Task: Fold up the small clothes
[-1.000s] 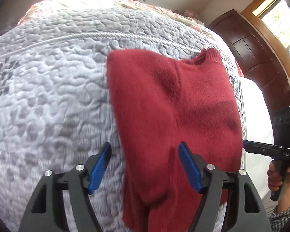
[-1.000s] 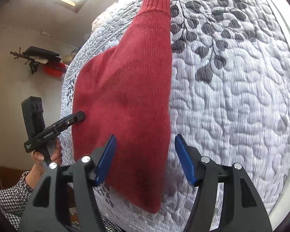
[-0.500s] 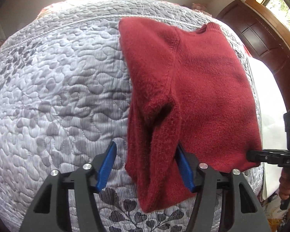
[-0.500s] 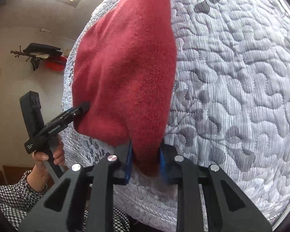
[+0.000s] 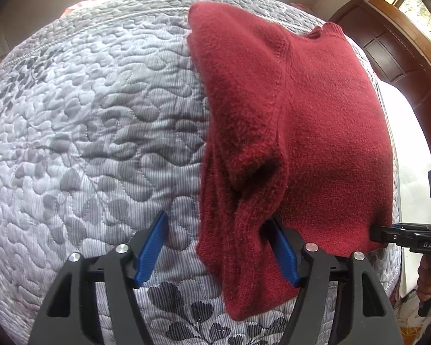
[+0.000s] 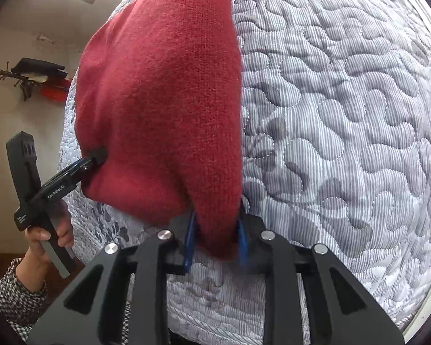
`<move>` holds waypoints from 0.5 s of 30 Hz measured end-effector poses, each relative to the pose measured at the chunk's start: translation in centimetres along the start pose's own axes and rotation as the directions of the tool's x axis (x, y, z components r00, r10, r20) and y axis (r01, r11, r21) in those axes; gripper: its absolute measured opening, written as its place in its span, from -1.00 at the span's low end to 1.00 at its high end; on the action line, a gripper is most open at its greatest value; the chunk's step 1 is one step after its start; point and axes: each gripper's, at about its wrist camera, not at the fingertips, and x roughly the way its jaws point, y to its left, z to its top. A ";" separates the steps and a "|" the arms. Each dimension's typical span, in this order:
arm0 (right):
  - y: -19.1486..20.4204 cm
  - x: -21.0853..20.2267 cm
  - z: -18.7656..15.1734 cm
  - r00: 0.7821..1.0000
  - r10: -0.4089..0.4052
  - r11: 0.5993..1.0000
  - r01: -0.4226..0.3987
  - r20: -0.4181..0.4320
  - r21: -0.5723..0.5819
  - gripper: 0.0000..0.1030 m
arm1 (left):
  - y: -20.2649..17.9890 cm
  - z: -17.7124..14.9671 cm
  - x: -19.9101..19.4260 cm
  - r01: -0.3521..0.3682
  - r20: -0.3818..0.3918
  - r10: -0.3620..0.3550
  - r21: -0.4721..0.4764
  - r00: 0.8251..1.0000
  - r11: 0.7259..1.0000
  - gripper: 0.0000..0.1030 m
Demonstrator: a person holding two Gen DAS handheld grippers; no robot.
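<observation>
Sweater (image 5: 316, 132), one only, dark red knit, spread on a bed (image 5: 100, 132) covered by a grey quilt with a leaf pattern. Lying mostly flat, neckline toward the far end, hem toward the near edge of the bed. One sleeve already folded in along its side, bunched into a thick ridge running down to the hem.

Two grippers in view, each held by a person. Left gripper (image 5: 218, 250) with its blue fingers (image 5: 150, 250) spread wide, straddling the bunched sleeve end at the near hem; right-hand finger touching the fabric, left-hand finger apart from it over bare quilt. Nothing pinched yet on that side.

Right gripper (image 6: 215, 241) with fingers (image 6: 190, 240) closed tight on the opposite lower corner of the sweater, fabric pulled up into a peak between them. Also visible from the left camera as a thin black tip at the far hem corner, with part of a hand (image 5: 426, 279) below it. From the right camera, a hand (image 6: 44, 244) in a checked sleeve holding the left gripper's handle.

Judged early to middle stage: sleeve tucked, one corner gripped, the other corner not yet taken. Left to do, by the look of it: closing on the near hem, then folding the body over toward the neckline.
</observation>
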 end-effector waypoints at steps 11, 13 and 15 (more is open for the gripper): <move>3.9 -3.5 -1.0 0.972 -0.215 0.976 0.219 0.096 -0.025 0.29 | -1.0 -0.3 -5.0 -0.121 0.024 0.120 0.019 0.992 0.992 0.92; 4.8 -4.8 -1.6 0.963 -0.239 0.969 0.245 0.127 -0.027 0.51 | -1.3 -0.6 -6.1 -0.154 0.020 0.154 0.023 0.988 0.988 0.92; 5.6 -5.9 -2.0 0.951 -0.270 0.960 0.278 0.147 -0.031 0.63 | -1.5 -0.9 -7.1 -0.154 0.012 0.154 0.017 0.988 0.988 0.92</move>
